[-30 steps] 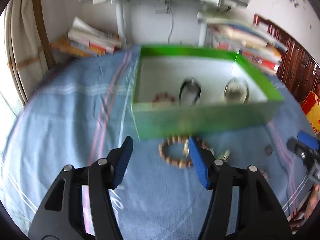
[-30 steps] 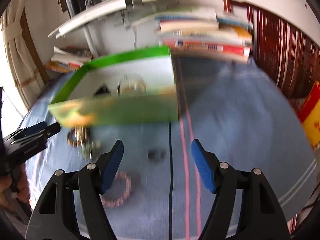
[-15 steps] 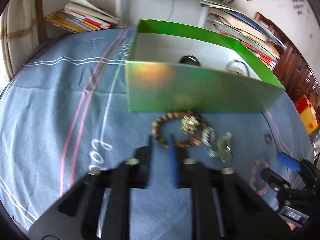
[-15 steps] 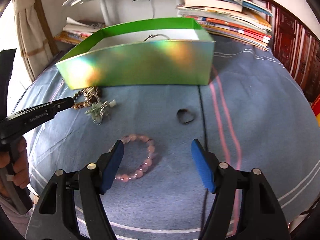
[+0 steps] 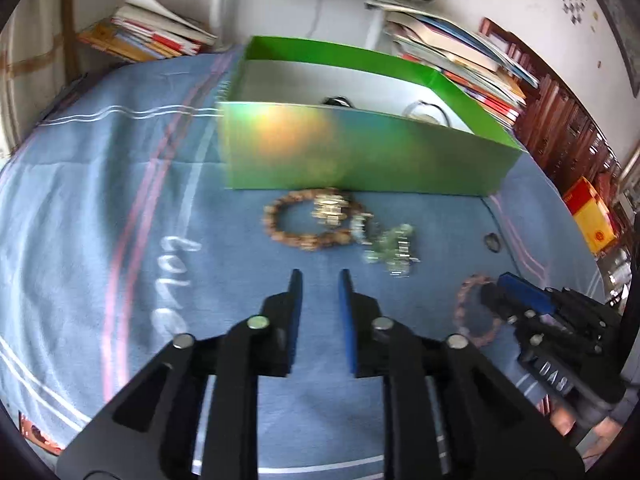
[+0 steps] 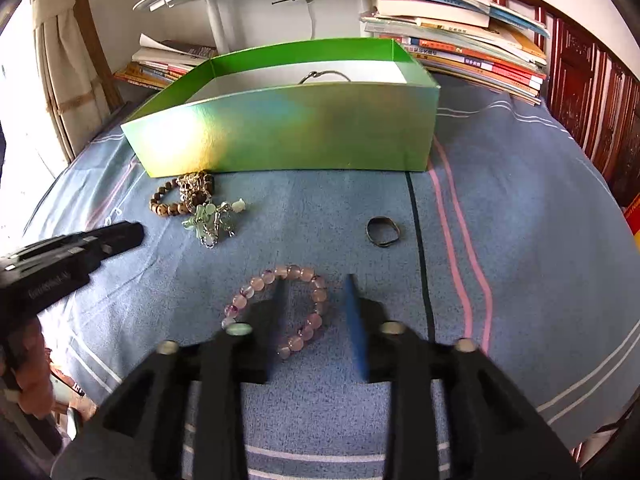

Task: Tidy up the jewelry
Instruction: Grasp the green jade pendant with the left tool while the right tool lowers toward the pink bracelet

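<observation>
Since a moment ago: your right tongs [image 6: 314, 298] have narrowed from a wide spread and come down over the pink bead bracelet [image 6: 280, 312]; your left tongs [image 5: 318, 280] now show a slim gap where half a second ago they looked almost shut.
Right tongs: partly open, gripping nothing yet, one finger inside the bracelet's loop and the other outside its right arc.
Left tongs: nearly closed, a narrow gap between the fingers, empty, hanging above the blue cloth [image 5: 120, 200] short of the brown bead bracelet [image 5: 304, 224].
Pink bracelet, location: flat on the cloth, well in front of the green box [image 6: 288, 128], straddled by your right tongs.
Handling: light, round beads probably on elastic cord, so the loop is likely to sag and swing once lifted. The beads look smooth and may roll out of a loose pinch.
Where to hold: close across the right arc, seating a bead or two squarely between the pads, not on the cord between beads.
Other pieces: a silvery-green charm cluster [image 6: 212, 220] touches the brown bracelet near the box wall; a dark ring [image 6: 382, 232] lies apart to the right; a thin bangle [image 6: 324, 76] already sits in the box.
Judgement: the pinch looks lined up; lift slowly, then clear the box wall.
</observation>
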The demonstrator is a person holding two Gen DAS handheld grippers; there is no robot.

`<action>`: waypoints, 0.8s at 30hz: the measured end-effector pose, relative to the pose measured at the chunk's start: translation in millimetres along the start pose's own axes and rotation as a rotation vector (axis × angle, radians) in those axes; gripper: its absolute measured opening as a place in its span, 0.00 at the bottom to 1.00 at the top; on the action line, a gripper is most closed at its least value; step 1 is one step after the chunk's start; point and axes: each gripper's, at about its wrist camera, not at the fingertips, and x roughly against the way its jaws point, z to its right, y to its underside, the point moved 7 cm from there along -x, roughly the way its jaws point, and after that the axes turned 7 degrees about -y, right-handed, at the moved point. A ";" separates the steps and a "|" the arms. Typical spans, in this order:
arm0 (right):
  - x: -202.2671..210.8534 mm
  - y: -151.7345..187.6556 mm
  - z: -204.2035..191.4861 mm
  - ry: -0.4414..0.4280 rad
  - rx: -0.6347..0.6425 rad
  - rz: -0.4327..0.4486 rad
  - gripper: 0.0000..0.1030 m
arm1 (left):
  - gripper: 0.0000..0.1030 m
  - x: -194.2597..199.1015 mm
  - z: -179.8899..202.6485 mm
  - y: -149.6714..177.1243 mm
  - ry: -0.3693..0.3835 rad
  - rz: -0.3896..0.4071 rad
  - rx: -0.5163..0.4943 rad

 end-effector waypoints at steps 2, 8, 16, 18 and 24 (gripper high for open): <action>0.9 1.8 -0.5 0.015 0.011 -0.004 0.33 | 0.21 -6.3 20.1 -3.5 0.042 -0.016 -0.023; 2.2 7.6 4.4 0.031 0.021 0.003 0.33 | 0.41 -32.0 49.8 -18.4 0.040 -0.030 -0.031; 4.7 10.3 3.2 0.024 0.049 0.017 0.12 | 0.08 -19.1 22.1 -2.0 0.048 -0.042 0.008; 5.2 10.3 5.3 0.022 0.039 0.018 0.09 | 0.08 -10.7 11.4 6.9 0.045 -0.043 0.017; 8.8 9.9 5.9 0.023 0.024 0.024 0.09 | 0.08 7.5 -14.8 23.6 -0.012 -0.035 0.019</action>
